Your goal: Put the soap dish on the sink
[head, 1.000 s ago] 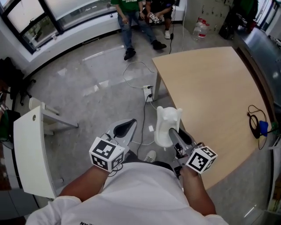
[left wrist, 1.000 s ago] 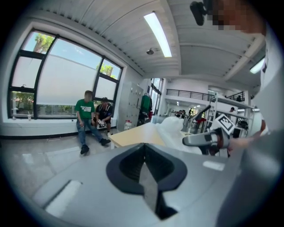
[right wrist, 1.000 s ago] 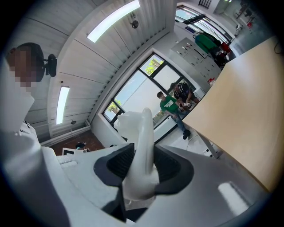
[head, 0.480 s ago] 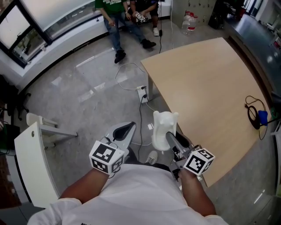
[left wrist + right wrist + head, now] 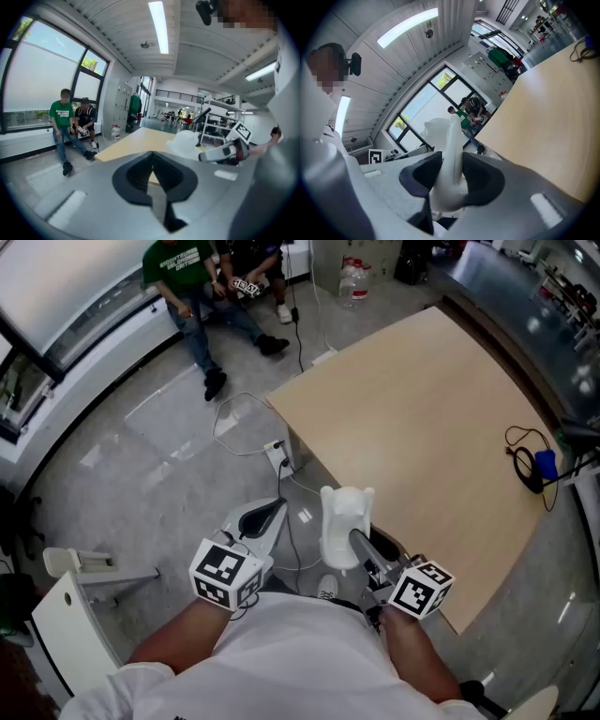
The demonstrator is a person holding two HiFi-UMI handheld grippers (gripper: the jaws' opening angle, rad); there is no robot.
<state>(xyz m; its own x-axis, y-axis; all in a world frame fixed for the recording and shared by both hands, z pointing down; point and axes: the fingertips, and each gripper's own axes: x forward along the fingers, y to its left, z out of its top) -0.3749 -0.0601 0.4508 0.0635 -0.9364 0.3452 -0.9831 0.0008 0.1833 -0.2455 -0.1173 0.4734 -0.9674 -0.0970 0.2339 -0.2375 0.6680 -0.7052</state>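
The soap dish (image 5: 342,519) is a white, glossy moulded piece, standing on edge between the jaws of my right gripper (image 5: 362,544), which is shut on it above the floor beside the table's near corner. In the right gripper view the soap dish (image 5: 449,140) rises between the two black pads of my right gripper (image 5: 449,177). My left gripper (image 5: 266,516) hovers to its left, shut and holding nothing. In the left gripper view, the pads of my left gripper (image 5: 152,174) meet, and the soap dish (image 5: 186,142) shows at the right. No sink is in view.
A light wooden table (image 5: 422,399) fills the right, with a black cable and a blue object (image 5: 536,468) near its far edge. A power strip and cables (image 5: 277,456) lie on the grey floor. Two people (image 5: 202,277) sit by the window. A white cabinet (image 5: 70,634) stands at lower left.
The head view has swung: table, seated people and floor cables have slid left, the white cabinet down to the corner. Both grippers keep their places in the view, the right still gripping the soap dish.
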